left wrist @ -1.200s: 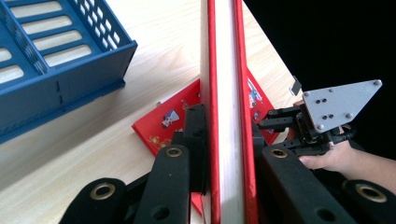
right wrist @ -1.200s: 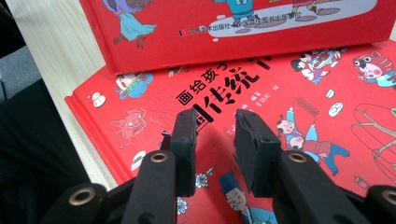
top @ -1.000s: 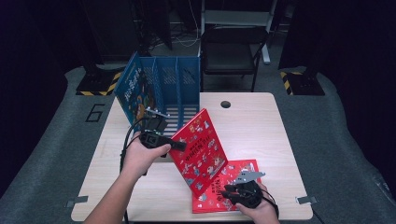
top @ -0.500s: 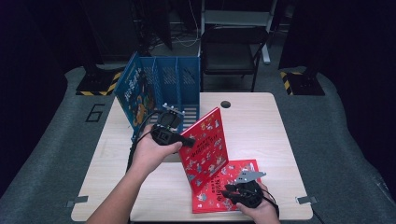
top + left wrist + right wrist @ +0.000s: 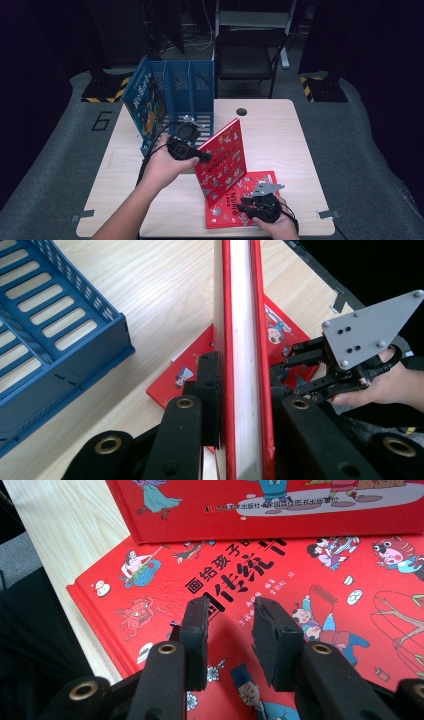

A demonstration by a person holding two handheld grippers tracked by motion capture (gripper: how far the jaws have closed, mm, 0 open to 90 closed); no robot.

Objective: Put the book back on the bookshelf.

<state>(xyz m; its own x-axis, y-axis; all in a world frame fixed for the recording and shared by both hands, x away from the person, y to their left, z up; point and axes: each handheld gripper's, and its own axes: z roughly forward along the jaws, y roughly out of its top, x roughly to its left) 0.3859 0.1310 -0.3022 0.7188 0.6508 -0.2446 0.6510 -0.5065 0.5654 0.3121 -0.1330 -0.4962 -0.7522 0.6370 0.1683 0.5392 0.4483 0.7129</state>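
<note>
Two red books are on the table, and a third book with a blue cover sits in the blue rack (image 5: 197,82). One red book (image 5: 222,160) stands up on its edge, tilted, near the middle of the wooden table (image 5: 280,130). The other red book (image 5: 227,212) lies flat at the near edge, with its corner tucked under the standing one.

Two grippers are at work — one in each hand. The left gripper (image 5: 200,156) pinches the standing book; in the left gripper view its two black jaws press on both red covers, with the white page edges (image 5: 242,340) between them. The right gripper (image 5: 247,206) rests on the flat book, pushing down on its cover. In the right gripper view its jaws stand a little apart with nothing between them — just the printed cover under the tips.

One blue rack stands at the far left of the table, and the blue book (image 5: 145,102) leans in its left slot. One black chair (image 5: 245,55) is behind the table.
</note>
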